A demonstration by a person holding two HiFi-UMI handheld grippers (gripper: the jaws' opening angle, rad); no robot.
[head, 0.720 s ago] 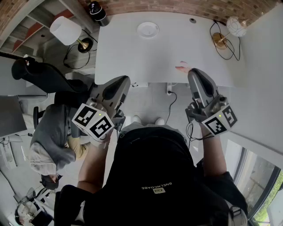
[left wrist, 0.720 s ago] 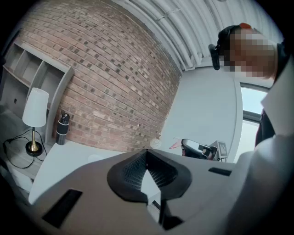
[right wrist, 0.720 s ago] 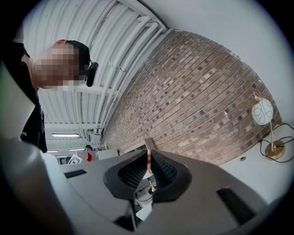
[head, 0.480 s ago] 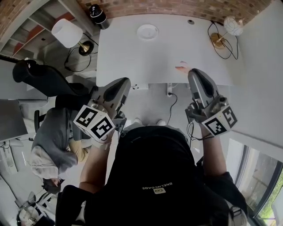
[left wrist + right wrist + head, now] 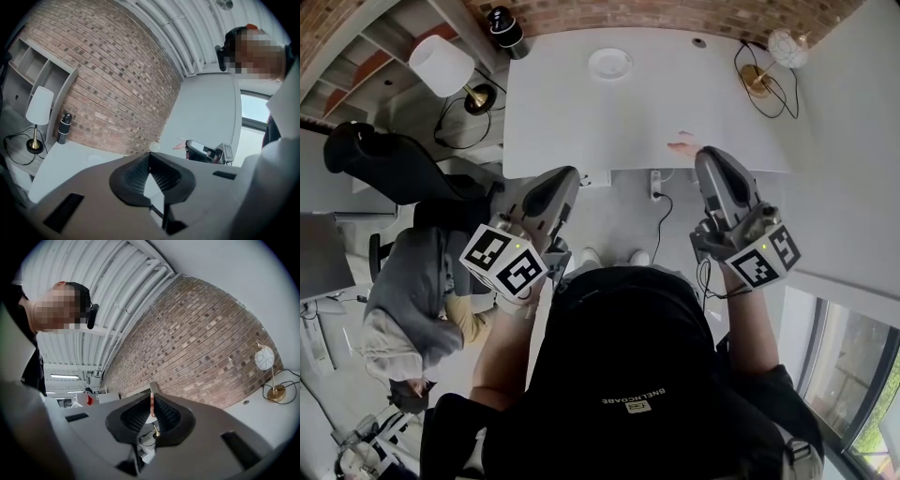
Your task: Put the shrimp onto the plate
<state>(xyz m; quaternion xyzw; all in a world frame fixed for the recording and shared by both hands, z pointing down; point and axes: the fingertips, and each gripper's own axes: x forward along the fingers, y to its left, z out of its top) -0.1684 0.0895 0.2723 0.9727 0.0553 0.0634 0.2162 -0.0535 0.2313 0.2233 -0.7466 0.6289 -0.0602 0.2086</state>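
The shrimp (image 5: 682, 144) sits between the fingers of the right gripper (image 5: 703, 156), above the near edge of the table (image 5: 581, 122). The plate (image 5: 611, 64) lies on the table well ahead of both pairs of fingers, ahead-left of the right ones and ahead-right of those of the left gripper (image 5: 571, 175). 1 bottle (image 5: 504, 23) stands far ahead-left of the left fingers, at the table's far left corner. 1 lamp (image 5: 787, 47) stands far ahead-right of the right fingers.

Small illegible print on black shirt (image 5: 637, 361)
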